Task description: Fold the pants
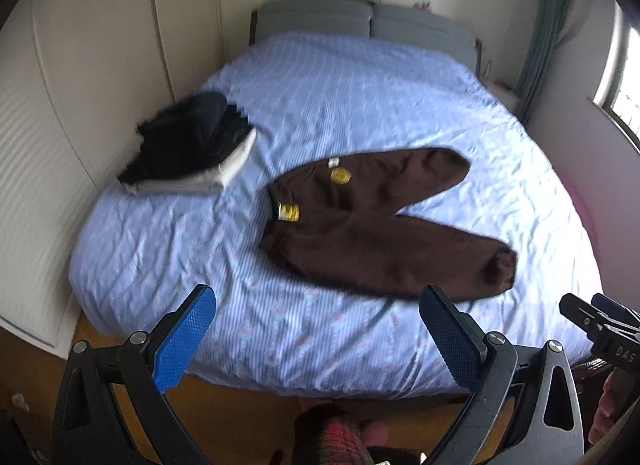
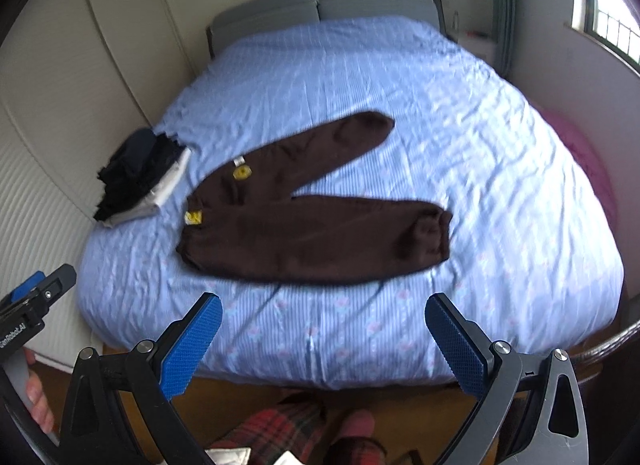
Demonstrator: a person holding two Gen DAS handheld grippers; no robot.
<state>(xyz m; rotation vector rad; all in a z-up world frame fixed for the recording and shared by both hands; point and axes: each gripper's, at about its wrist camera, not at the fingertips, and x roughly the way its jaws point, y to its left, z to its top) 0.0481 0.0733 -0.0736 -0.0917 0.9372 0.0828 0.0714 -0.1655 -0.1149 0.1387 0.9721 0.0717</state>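
Brown pants (image 1: 372, 221) lie flat on the blue bed (image 1: 360, 97), legs spread rightward, waistband left beside a folded clothes stack (image 1: 192, 145). Left hand-held gripper (image 1: 316, 329) and right hand-held gripper (image 2: 324, 333) hover wide open at the near edge, empty.

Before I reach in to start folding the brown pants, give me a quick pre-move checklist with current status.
1. Left gripper open, empty: ok.
2. Right gripper open, empty: ok.
3. Brown pants flat on the bed, legs spread in a V: ok.
4. Both cuffs visible and unobstructed: ok.
5. Folded clothes pile apart from the pants: ok.
6. Waistband lying smooth: cannot tell, image blurred.
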